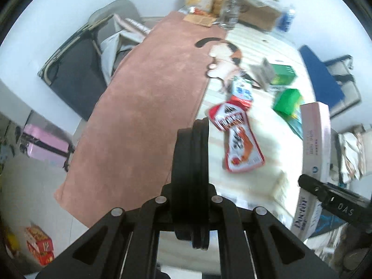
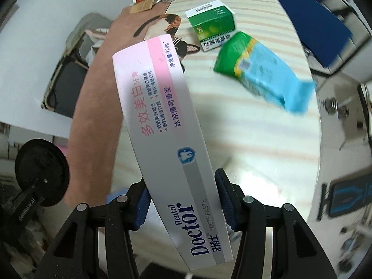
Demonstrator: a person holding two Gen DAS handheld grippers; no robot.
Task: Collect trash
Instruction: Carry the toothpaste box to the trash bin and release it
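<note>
My right gripper (image 2: 182, 200) is shut on a white and pink toothpaste box (image 2: 162, 125), which it holds above the table; the box also shows in the left wrist view (image 1: 316, 144). My left gripper (image 1: 195, 139) is shut, with nothing visible between its fingers. A red and white snack wrapper (image 1: 237, 139) lies just right of its fingertips on the striped tablecloth (image 1: 255, 127). A green box (image 2: 211, 25) and a green and blue packet (image 2: 258, 69) lie further back. A small blue and white packet (image 1: 243, 89) lies behind the wrapper.
A pink cloth (image 1: 144, 107) covers the left half of the table. Snack bags and a cardboard box (image 1: 258, 14) stand at the far end. A dark folded chair (image 1: 76, 74) and a pink suitcase (image 1: 44, 144) stand at the left. A red box (image 1: 39, 244) lies on the floor.
</note>
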